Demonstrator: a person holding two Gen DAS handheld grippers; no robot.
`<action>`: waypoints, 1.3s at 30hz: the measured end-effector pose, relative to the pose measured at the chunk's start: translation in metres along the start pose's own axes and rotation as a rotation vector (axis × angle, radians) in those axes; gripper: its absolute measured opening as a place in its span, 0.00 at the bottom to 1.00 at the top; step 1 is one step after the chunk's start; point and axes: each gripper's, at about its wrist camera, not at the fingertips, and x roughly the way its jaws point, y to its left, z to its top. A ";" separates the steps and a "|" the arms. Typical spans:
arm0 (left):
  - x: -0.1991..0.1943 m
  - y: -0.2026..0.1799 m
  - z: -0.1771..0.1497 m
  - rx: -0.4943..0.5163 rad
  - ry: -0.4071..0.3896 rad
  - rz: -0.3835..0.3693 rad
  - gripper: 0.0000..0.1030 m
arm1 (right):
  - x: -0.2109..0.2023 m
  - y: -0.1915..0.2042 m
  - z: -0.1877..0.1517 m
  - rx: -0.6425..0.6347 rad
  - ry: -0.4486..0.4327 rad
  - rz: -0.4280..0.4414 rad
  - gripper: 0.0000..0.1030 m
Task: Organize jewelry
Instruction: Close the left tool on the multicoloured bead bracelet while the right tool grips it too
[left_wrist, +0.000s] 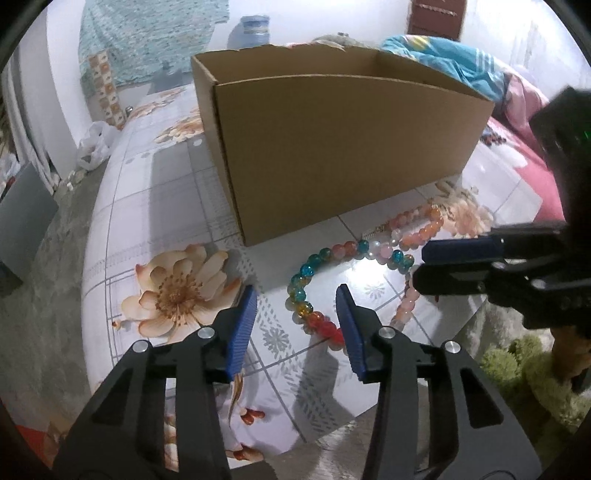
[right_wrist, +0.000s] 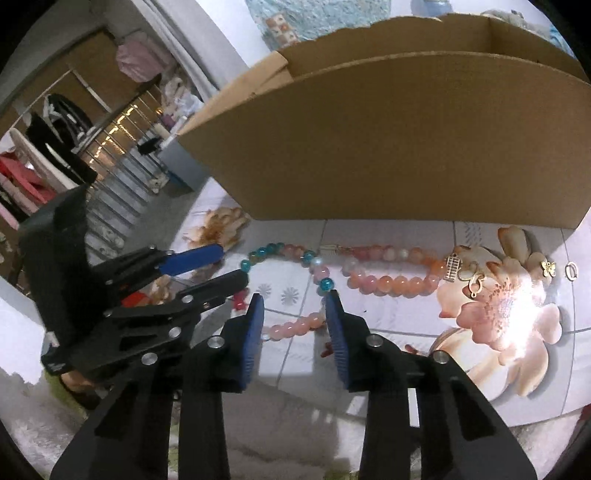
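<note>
A strand of blue, yellow and red glass beads (left_wrist: 300, 291) lies on the flowered tabletop (left_wrist: 166, 192) in front of an open cardboard box (left_wrist: 332, 147). My left gripper (left_wrist: 295, 306) straddles this strand with its jaws apart; the red beads lie against the right pad. A pink and orange bead strand (right_wrist: 391, 284) lies beside the box (right_wrist: 388, 147). My right gripper (right_wrist: 295, 314) stands over a pink stretch of beads (right_wrist: 291, 326), which lies between its pads with a gap showing. Each gripper shows in the other view: the right gripper (left_wrist: 421, 266), the left gripper (right_wrist: 234, 264).
Small gold charms (right_wrist: 455, 266), a butterfly piece (right_wrist: 548, 267) and a ring (right_wrist: 571, 270) lie to the right on the table. A shaggy green rug (left_wrist: 517, 373) lies below the table edge. Bedding (left_wrist: 443, 55) and a blue jar (left_wrist: 255, 29) sit behind the box.
</note>
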 end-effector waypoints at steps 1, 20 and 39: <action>0.002 0.001 0.001 0.003 0.005 -0.003 0.38 | 0.001 0.000 0.002 0.001 0.002 -0.008 0.32; 0.016 -0.003 0.010 0.032 0.019 0.002 0.09 | 0.023 0.008 0.012 -0.057 0.032 -0.108 0.10; -0.068 -0.020 0.018 -0.004 -0.189 -0.035 0.08 | -0.043 0.012 0.003 -0.071 -0.102 0.011 0.10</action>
